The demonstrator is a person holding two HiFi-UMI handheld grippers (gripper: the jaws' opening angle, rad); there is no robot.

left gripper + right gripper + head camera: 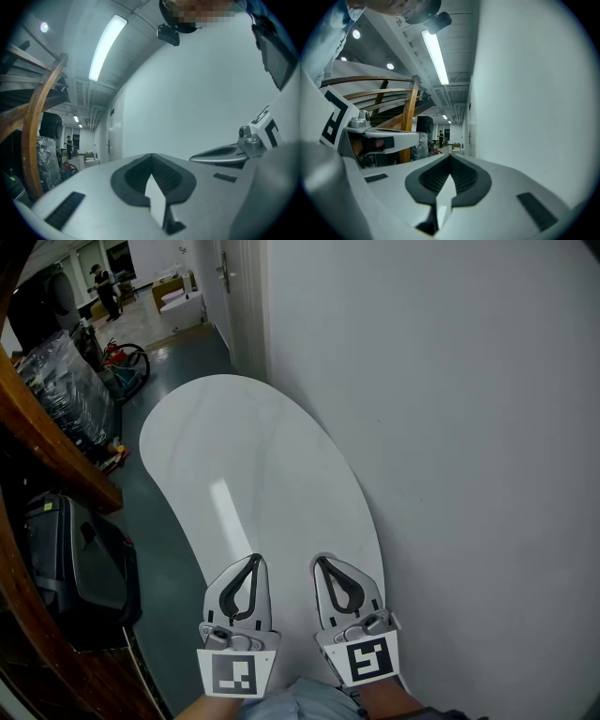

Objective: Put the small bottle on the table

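Both tongs are hovering side by side over the near end of the surface (pixel 246 451), left tongs (pixel 254 560) and right tongs (pixel 320 562) each pinching shut on nothing. No small bottle is showing ahead of or beside them, so neither hand is standing nearer.

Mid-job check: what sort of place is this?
Probably a corridor in an office or workshop building: a white oval table against a plain wall, a wooden railing, and plastic-wrapped goods stored alongside.
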